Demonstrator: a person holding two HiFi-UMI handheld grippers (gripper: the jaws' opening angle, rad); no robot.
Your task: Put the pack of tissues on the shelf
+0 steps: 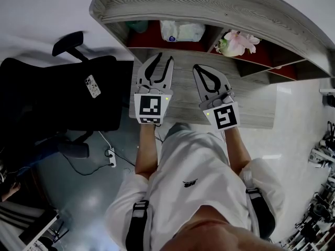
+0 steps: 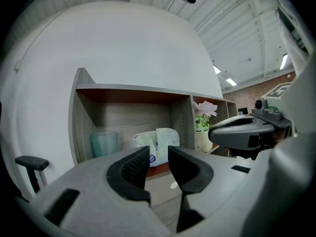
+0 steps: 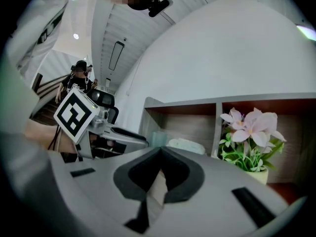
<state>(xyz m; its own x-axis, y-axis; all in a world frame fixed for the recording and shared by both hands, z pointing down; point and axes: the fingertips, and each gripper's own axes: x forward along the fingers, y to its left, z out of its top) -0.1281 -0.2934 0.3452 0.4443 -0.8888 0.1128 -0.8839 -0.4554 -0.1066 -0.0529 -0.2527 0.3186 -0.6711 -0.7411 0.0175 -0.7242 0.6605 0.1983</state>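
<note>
Tissue pack (image 1: 181,31) on shelf (image 1: 209,4), beyond left tool (image 1: 164,59), jaws apart, empty; right tool (image 1: 199,69) closed.

white tissue pack (image 1: 181,31), pink flowers (image 1: 238,42)

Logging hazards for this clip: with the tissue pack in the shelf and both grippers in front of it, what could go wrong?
The open, empty left gripper points at the pack of tissues; a push forward might shove it against the glass cup beside it. The shut right gripper faces the potted flower in the next compartment; a sideways swing might tip it.
</note>
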